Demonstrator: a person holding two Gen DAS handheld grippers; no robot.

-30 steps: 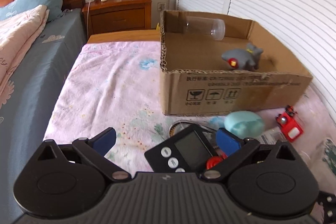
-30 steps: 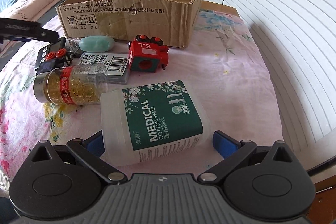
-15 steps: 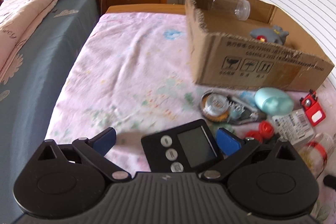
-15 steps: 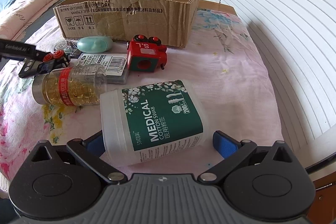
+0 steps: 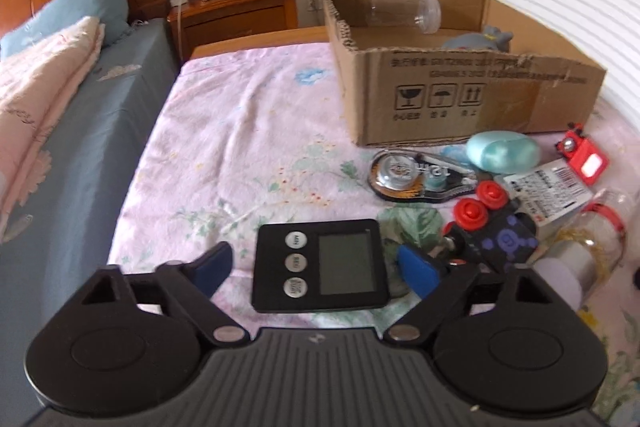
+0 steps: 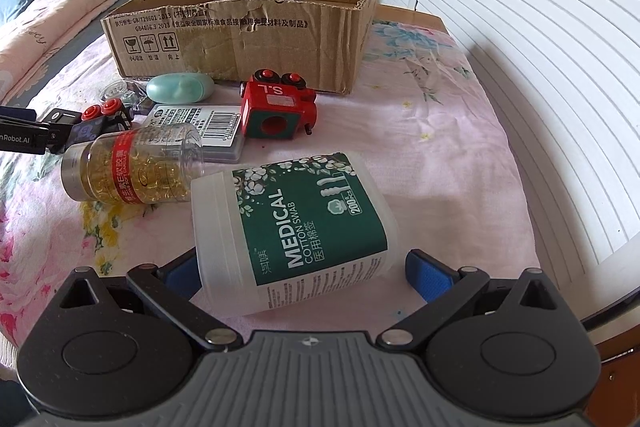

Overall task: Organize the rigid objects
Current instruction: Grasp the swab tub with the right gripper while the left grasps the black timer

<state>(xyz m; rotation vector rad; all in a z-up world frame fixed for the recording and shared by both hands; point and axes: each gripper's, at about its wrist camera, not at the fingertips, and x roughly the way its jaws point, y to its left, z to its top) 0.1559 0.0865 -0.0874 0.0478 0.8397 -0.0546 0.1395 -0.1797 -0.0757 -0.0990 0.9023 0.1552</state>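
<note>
The left gripper point(image 5: 314, 265) straddles a black digital timer point(image 5: 320, 271) lying flat on the pink floral bedspread point(image 5: 240, 147), near its front edge. Its jaws have just been closing, yet a gap shows between each blue pad and the timer's sides, so nothing is gripped yet. The step in hand looks like picking up the timer. The next move calls for closing the jaws squarely on its two sides without nudging the black toy car with red knobs point(image 5: 492, 231) just beside the right pad, then carrying it to the cardboard box point(image 5: 460, 95) at the far edge, where a clear plastic jar point(image 5: 404, 11) and a grey toy point(image 5: 478, 41) already lie. The right gripper point(image 6: 308, 271) hangs wide open around a medical cotton swab tub point(image 6: 296, 227), lying on its side, without clamping it.
</note>
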